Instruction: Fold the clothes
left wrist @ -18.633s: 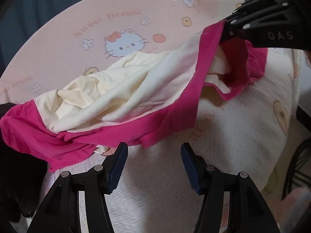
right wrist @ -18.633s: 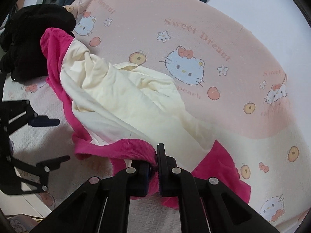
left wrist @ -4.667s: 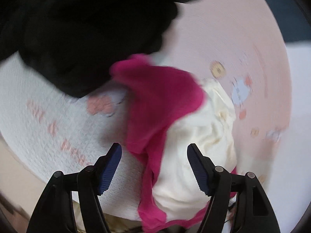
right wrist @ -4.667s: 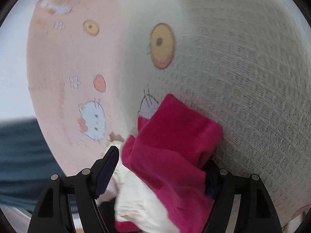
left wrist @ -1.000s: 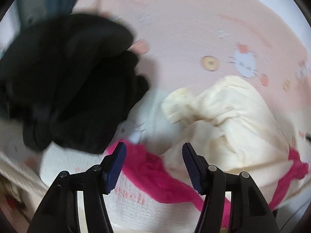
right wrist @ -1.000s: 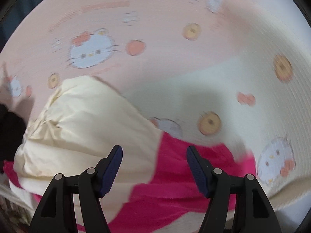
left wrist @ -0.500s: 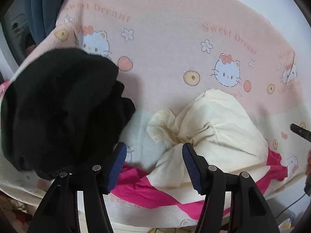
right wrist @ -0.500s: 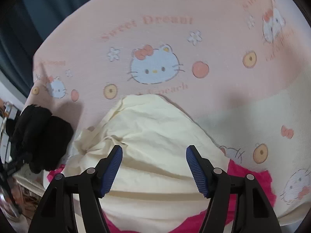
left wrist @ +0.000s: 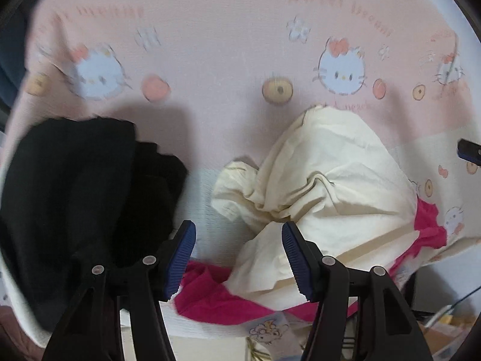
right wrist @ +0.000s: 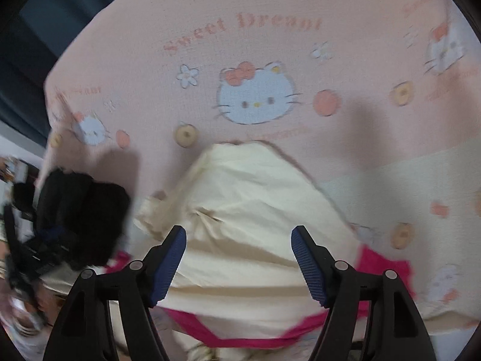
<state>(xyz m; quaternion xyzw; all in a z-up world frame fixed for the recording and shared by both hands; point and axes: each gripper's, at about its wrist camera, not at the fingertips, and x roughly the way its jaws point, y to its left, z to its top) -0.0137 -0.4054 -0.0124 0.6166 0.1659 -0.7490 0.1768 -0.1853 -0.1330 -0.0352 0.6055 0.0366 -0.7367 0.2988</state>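
A cream garment with magenta trim [left wrist: 324,186] lies bunched on the pink cartoon-cat bedsheet [left wrist: 216,48], its magenta edge [left wrist: 216,297] hanging at the near side of the bed. My left gripper [left wrist: 239,255] is open just above the garment's near left part, holding nothing. In the right wrist view the same cream garment [right wrist: 249,210] fills the centre, and my right gripper [right wrist: 239,263] hovers open over it, holding nothing. One right fingertip [left wrist: 469,152] shows at the far right of the left wrist view.
A heap of black clothes [left wrist: 75,198] sits to the left of the cream garment, seen again in the right wrist view [right wrist: 87,219]. The bed's near edge drops to a floor with cables [left wrist: 451,310]. A dark curtain [right wrist: 45,30] hangs behind the bed.
Both grippers have moved closer to the bed over the last second, so the cream garment looks larger. It lies where it was, released, and both grippers stay open.
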